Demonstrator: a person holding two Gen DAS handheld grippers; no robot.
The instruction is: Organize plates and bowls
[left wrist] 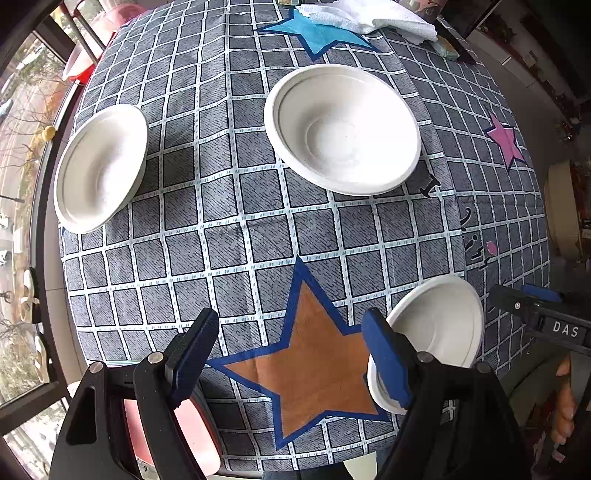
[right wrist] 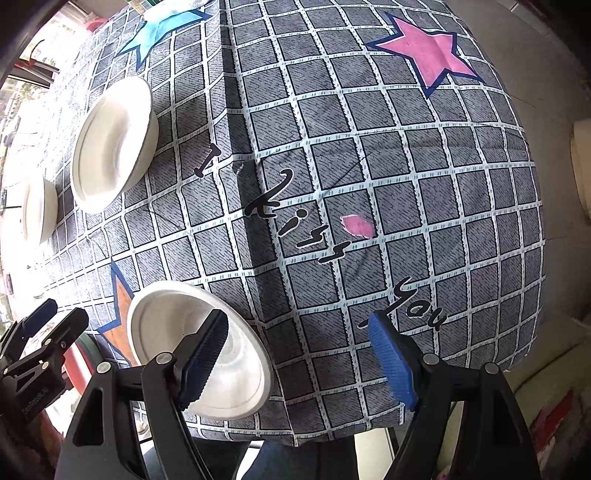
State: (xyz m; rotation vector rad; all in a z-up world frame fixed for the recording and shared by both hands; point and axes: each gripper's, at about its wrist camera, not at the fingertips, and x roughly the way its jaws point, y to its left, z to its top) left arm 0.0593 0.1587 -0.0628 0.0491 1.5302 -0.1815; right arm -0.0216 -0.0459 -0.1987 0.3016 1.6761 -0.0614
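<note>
Item: three white bowls on a table under a checked cloth (left wrist: pixel 258 229); landmark for all places is the orange star (left wrist: pixel 314 354) printed near the front edge

- Near bowl (right wrist: pixel 199 347): just right of the orange star, close to the table's front edge, upright, empty
- Middle bowl (left wrist: pixel 341 129): beyond the star, toward the far side, upright, empty
- Left bowl (left wrist: pixel 101 166): beyond and left of the star, near the table's left edge, upright, empty
- White towel (left wrist: pixel 369 18): far side, well past the star, beside a blue star print

Tongs
- Left gripper (left wrist: pixel 291 354): jaws spread wide, grasping nothing, hovering over the star; its right finger overlaps the near bowl's rim in the left wrist view, and contact cannot be told
- Right gripper (right wrist: pixel 295 354): jaws spread wide, grasping nothing; its left finger sits over the near bowl's inside, its right finger over bare cloth

Risks, as judged
- Both grippers crowd the near bowl; they may knock each other, or nudge the bowl toward the front edge
- A thin rim pinched off-centre may tip or slip
- A sliding bowl may drag and ruck the loose cloth
- The left bowl near its edge may be pushed off
</note>
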